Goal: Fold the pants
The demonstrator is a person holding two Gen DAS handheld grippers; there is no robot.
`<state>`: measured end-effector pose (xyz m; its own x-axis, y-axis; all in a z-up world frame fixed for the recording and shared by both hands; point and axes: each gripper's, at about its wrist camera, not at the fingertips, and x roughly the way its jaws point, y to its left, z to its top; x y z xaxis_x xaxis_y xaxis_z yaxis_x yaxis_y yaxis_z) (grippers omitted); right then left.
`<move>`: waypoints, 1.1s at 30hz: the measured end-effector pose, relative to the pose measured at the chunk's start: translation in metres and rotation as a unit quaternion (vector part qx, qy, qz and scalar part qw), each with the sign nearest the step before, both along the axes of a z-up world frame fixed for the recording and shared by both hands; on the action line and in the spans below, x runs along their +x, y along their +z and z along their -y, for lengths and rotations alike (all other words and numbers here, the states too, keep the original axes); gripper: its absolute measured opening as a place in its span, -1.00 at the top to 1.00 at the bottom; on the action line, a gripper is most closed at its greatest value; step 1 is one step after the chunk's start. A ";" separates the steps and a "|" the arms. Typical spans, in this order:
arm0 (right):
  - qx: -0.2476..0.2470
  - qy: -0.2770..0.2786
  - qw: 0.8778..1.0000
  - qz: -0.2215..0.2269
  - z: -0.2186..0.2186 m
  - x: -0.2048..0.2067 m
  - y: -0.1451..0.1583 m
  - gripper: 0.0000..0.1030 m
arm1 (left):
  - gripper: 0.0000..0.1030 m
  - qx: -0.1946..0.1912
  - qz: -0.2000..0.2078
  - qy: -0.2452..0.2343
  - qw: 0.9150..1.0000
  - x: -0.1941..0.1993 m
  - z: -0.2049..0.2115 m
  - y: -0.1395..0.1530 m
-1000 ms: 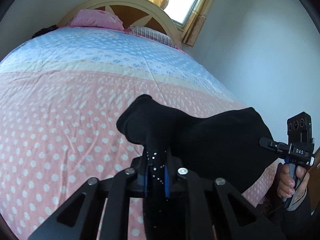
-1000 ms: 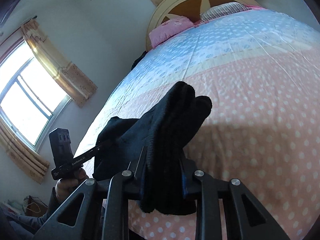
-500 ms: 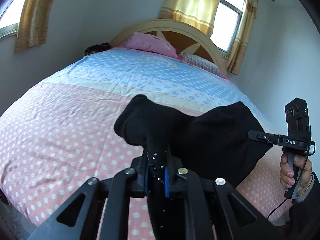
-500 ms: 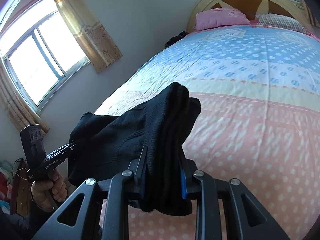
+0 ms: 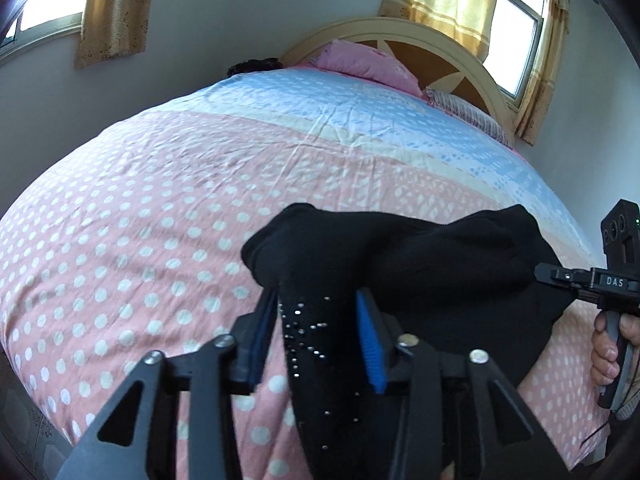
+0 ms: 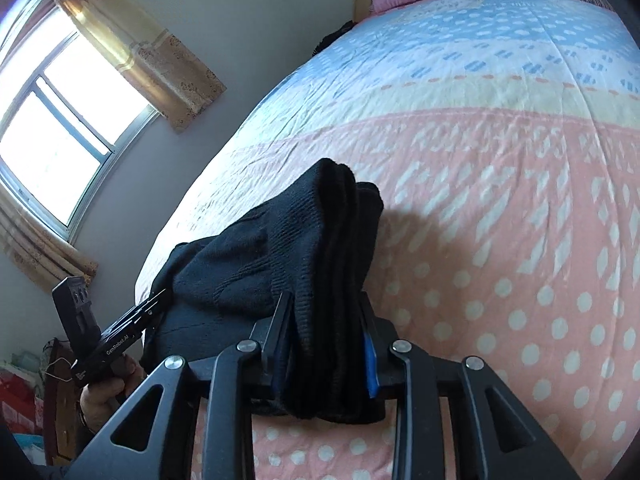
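Note:
Black pants (image 5: 420, 260) lie bunched across the near end of the pink dotted bed (image 5: 140, 220), stretched between both grippers. My left gripper (image 5: 316, 300) is opening: its blue pads stand apart on either side of a studded strip of the cloth, with a gap on the right side. In the right wrist view a thick fold of the pants (image 6: 320, 240) fills my right gripper (image 6: 324, 300); its jaws are opening but the cloth still touches both pads. Each view shows the other gripper (image 5: 560, 276) (image 6: 152, 304) with its tip at the cloth's far end.
The bed sheet runs from pink dots to a cream band and blue dots, up to a pink pillow (image 5: 360, 64) and a cream headboard (image 5: 440, 44). Curtained windows (image 6: 60, 120) are in the walls. A hand (image 5: 608, 344) holds the right gripper's handle.
My left gripper's jaws have spread apart from a tight pinch on the studded cloth. The right jaws have widened a little. Both views swung across the bed and the pants sank lower.

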<state>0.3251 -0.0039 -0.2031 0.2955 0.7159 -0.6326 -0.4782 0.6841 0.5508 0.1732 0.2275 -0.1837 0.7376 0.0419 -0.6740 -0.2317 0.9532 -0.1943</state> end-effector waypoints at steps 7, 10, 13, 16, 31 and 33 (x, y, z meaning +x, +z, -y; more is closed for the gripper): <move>-0.011 0.001 1.000 0.011 0.013 -0.016 0.003 0.24 | -0.34 0.007 -0.002 0.012 1.000 -0.009 -0.008 -0.006; -0.013 0.002 1.000 0.020 0.017 -0.023 0.003 0.24 | -0.35 0.009 -0.003 0.016 1.000 -0.012 -0.005 -0.005; -0.011 -0.003 1.000 0.013 0.021 -0.023 -0.001 0.15 | -0.37 0.025 -0.004 0.019 0.999 -0.017 0.000 -0.003; -0.012 -0.007 1.000 0.012 0.023 -0.027 -0.003 0.13 | -0.39 0.041 -0.007 0.024 0.999 -0.019 0.005 -0.002; -0.073 -0.054 0.991 0.100 0.033 -0.075 0.031 -0.03 | -0.49 0.083 -0.002 0.050 0.995 -0.039 0.023 0.016; -0.076 -0.056 0.987 0.131 0.036 -0.093 0.046 -0.03 | -0.49 0.089 0.014 0.049 0.995 -0.044 0.031 0.028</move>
<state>0.2317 -0.0397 -0.1573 0.5354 0.5725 -0.6210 -0.5073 0.8058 0.3055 0.1291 0.1968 -0.1553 0.7418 0.2326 -0.6290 -0.3231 0.9458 -0.0313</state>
